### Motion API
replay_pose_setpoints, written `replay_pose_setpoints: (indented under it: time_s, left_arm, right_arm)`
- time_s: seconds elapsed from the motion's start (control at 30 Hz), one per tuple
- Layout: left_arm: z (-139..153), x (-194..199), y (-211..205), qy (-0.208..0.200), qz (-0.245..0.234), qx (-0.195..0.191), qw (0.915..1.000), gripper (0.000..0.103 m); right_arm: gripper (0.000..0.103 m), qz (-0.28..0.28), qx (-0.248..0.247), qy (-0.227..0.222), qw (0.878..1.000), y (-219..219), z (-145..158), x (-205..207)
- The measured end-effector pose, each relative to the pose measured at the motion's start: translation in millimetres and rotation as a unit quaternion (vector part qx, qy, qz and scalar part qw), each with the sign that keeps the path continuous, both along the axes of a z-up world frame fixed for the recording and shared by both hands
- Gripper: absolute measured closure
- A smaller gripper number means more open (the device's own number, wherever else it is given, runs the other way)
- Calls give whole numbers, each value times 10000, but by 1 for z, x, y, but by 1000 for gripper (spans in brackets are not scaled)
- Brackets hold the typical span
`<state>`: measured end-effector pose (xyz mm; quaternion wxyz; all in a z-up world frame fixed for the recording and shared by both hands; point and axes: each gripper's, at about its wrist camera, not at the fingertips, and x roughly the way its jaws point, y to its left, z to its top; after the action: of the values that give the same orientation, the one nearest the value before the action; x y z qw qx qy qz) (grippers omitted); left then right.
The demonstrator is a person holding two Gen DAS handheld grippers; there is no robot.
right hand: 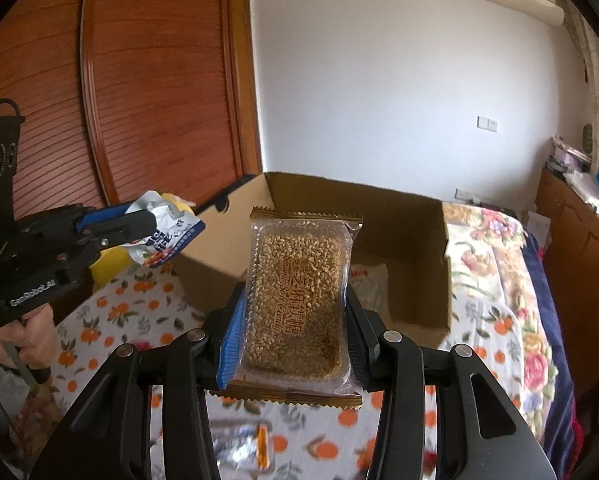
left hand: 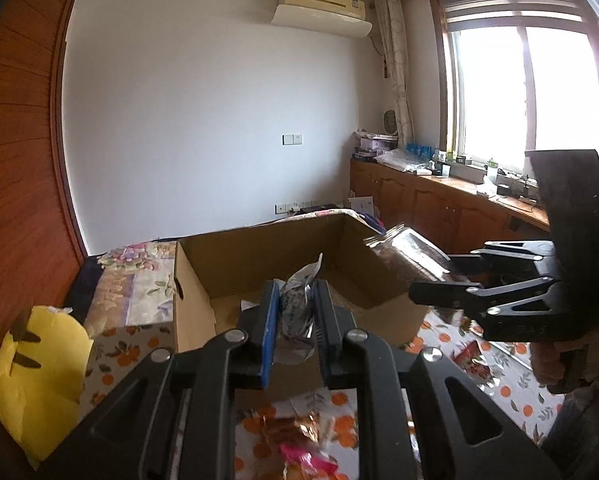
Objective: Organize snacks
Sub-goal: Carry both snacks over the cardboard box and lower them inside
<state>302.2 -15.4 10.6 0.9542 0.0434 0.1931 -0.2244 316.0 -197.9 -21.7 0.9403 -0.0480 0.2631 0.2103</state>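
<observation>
Snacks: sesame candy pack [right hand: 297,300] clamped in right hand-held gripper [right hand: 295,320]; crumpled pouch [left hand: 297,312] pinched in left hand-held gripper [left hand: 295,316].
Advice: clear cardboard box [right hand: 379,216] near wall, then release low inside.

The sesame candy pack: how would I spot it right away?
Find the big open brown cardboard box on the orange-print tablecloth. In front of it, the right gripper clamps a clear, gold-edged pack of sesame candy. The left gripper's crumpled blue-and-white pouch shows no seeds.
</observation>
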Motion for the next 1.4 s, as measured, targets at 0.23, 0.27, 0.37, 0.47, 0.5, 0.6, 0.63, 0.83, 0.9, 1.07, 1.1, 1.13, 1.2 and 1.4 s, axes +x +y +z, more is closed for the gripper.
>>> replay_pose_setpoints:
  time_s: [0.23,0.27,0.37,0.47,0.5,0.6,0.63,0.83,0.9,1.07,1.1,1.13,1.2,1.4]
  left_arm:
    - [4,43,-6,47,-63,-98,9999,88]
    - [5,49,-6,30,-64,-104,9999,88]
    - [5,62,-9,-38,-49,-133,9999,88]
    - [1,74,-12,-30,-42,-138,9999,88]
    - [-1,77,-14,-23,-33,-125,9999,88]
    - [-9,90,-16,90,-19,-127,9999,88]
    - [-13,94,-16,138,-5,-131,9998,88]
    - [-35,110,-26,415,37,-11,9991,88]
    - [-42,113,-29,518,46,37,9986,88]
    - [-51,117,-34,708,67,152,9974,87]
    - [-53,116,-33,728,80,167,9972,84]
    - [-53,117,-34,726,91,180,9972,84]
    - [-55,117,-36,768,81,194,9968,84]
    - [-61,119,-36,834,90,230,9962,76]
  right_arm:
    - [58,-4,131,-91,9999,-4,-3,47]
    - [58,-16,141,-108,9998,-5,-4,53]
    - [58,-60,180,-164,9997,-8,-6,71]
    - [58,-96,202,-170,9996,-9,-11,86]
    - [58,-99,211,-165,9996,-9,-12,90]
    - [58,-103,220,-90,9997,-8,-21,102]
    - [58,-101,208,-41,9997,-8,-24,106]
    - [58,-166,44,178,9997,-7,-45,118]
    - [58,-186,-4,250,9995,-5,-50,119]
    - [57,-196,-38,300,9993,-4,-55,119]
    - [57,-195,-34,301,9994,-4,-55,119]
    - [56,-196,-20,285,9994,-5,-54,118]
    - [55,-191,4,271,9995,-6,-54,116]
    - [52,-152,87,255,9995,-10,-51,118]
